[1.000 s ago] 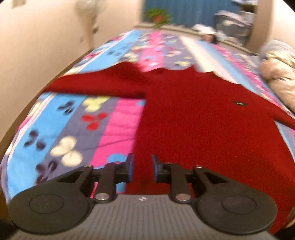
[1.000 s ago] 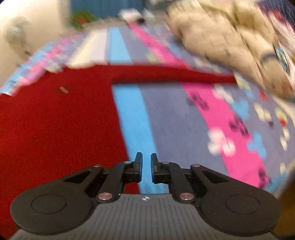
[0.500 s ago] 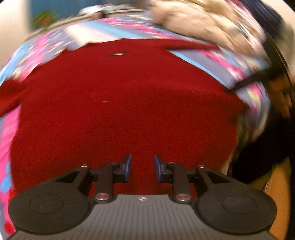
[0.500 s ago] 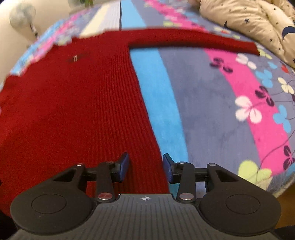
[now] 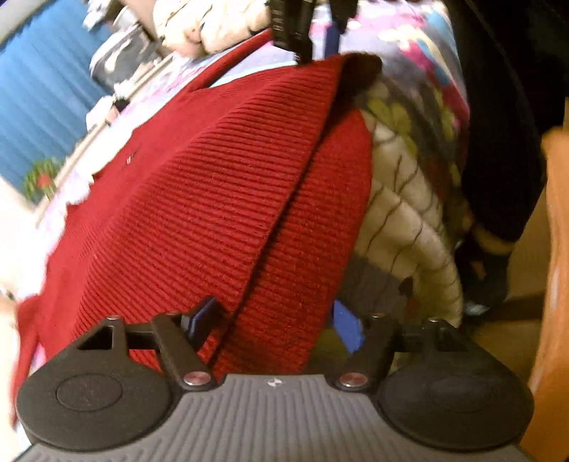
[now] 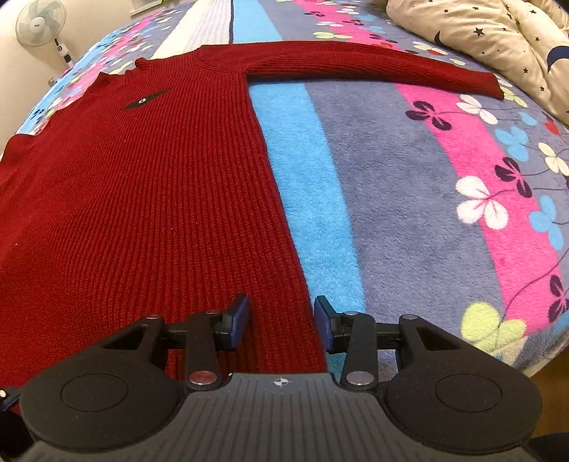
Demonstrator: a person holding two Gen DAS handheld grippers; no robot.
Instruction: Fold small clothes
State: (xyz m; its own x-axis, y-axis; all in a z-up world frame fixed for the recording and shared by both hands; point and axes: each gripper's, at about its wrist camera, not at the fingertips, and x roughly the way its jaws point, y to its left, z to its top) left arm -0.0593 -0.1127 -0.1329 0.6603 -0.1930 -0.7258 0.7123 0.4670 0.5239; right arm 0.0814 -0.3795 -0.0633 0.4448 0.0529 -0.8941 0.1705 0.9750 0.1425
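left gripper (image 5: 274,321) tilted hard, jaws spread wide around the red sweater (image 5: 213,184) hem at the bed edge (pads not pressing it) | right gripper (image 6: 281,318) level and low, jaws apart, straddling the sweater's side edge; sleeve (image 6: 373,65) lies far ahead-right on floral blanket (image 6: 409,199)

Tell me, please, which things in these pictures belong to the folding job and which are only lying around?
For the job:
sweater, spread flat on the blanket
its sleeve, stretched sideways
left gripper, open over the hem
right gripper, open at the hem corner

Lying about:
quilt
fan
plant
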